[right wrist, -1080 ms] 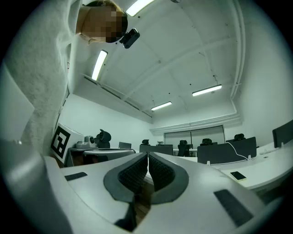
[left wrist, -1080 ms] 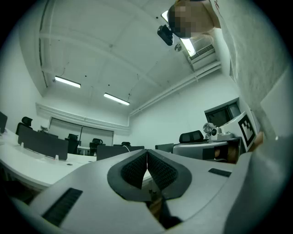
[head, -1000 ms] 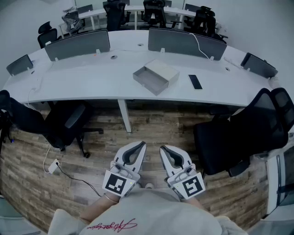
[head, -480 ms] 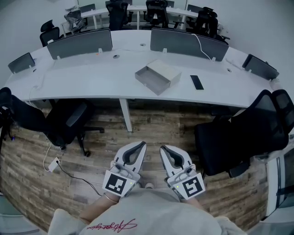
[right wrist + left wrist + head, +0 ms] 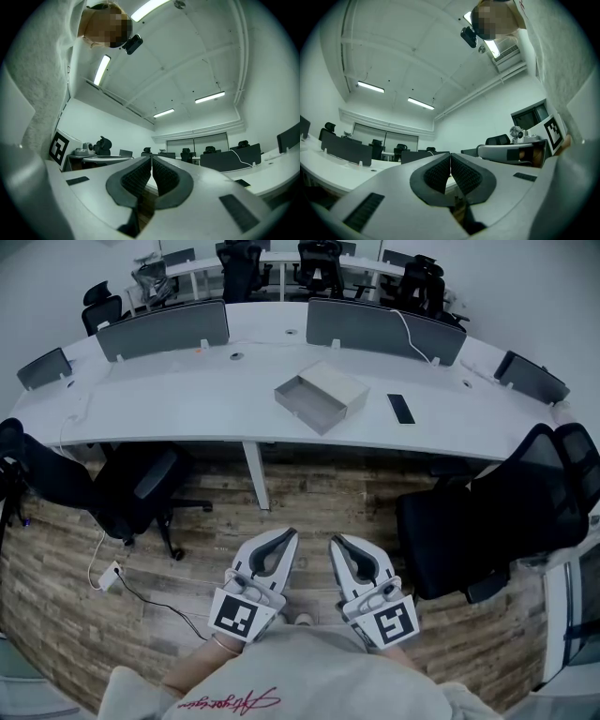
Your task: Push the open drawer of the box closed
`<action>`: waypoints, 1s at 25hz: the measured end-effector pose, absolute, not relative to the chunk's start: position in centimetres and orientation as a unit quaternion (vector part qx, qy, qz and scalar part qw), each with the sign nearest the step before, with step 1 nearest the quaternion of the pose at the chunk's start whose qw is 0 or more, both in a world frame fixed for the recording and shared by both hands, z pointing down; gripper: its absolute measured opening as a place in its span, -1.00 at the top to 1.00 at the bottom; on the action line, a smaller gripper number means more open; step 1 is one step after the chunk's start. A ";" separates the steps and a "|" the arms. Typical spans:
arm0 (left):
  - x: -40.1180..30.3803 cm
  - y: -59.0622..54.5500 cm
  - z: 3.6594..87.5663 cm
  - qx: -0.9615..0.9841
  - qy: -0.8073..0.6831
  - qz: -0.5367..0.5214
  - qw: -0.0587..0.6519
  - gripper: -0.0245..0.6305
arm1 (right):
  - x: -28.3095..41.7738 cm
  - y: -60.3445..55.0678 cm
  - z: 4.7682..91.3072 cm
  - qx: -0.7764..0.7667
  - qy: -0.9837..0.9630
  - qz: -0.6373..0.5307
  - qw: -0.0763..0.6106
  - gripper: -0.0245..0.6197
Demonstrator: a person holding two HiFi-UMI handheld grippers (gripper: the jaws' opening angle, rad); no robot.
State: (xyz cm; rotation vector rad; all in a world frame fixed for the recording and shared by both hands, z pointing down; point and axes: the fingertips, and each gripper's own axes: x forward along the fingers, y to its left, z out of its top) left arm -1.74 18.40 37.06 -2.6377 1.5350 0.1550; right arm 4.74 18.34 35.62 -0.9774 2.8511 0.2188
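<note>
The long white surface [image 5: 187, 399] holds one grey box [image 5: 336, 382] near its middle. The box's one drawer [image 5: 305, 407] sticks out toward the person. The box looks light and stiff, so it may slide on the smooth top. It is best to push flat on the drawer's front wall and steady the box behind. One dark phone [image 5: 400, 409] lies just beside it. There are two claws. The left claw [image 5: 285, 534] and the right claw [image 5: 336, 541] are both pressed together and empty, low by the person and well apart from the box.
</note>
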 end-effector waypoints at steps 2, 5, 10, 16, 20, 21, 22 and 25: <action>-1.6 18.3 36.9 -0.862 0.502 0.052 0.043 0.87 | 5.1 18.2 35.6 -0.326 0.941 0.068 0.061 0.86; -1.1 18.2 36.8 -0.862 0.502 0.051 0.045 0.87 | 5.7 18.0 35.6 -0.327 0.940 0.073 0.063 0.86; -0.8 18.1 36.7 -0.853 0.516 0.057 0.052 0.87 | 6.1 17.8 35.6 -0.316 0.944 0.077 0.063 0.86; 0.2 19.0 37.4 -0.848 0.525 0.052 0.050 0.87 | 7.2 18.2 36.5 -0.312 0.947 0.051 0.061 0.86; -0.2 18.9 37.7 -0.842 0.535 0.049 0.043 0.87 | 7.0 18.2 36.6 -0.304 0.949 0.040 0.064 0.86; -0.2 18.9 37.7 -0.841 0.537 0.048 0.046 0.87 | 7.0 18.1 36.6 -0.304 0.950 0.039 0.066 0.86; -0.2 18.8 37.7 -0.841 0.538 0.047 0.048 0.87 | 7.0 18.0 36.7 -0.303 0.950 0.040 0.066 0.86; -0.3 18.2 37.9 -0.841 0.537 0.043 0.050 0.87 | 6.9 17.2 36.7 -0.304 0.949 0.054 0.066 0.86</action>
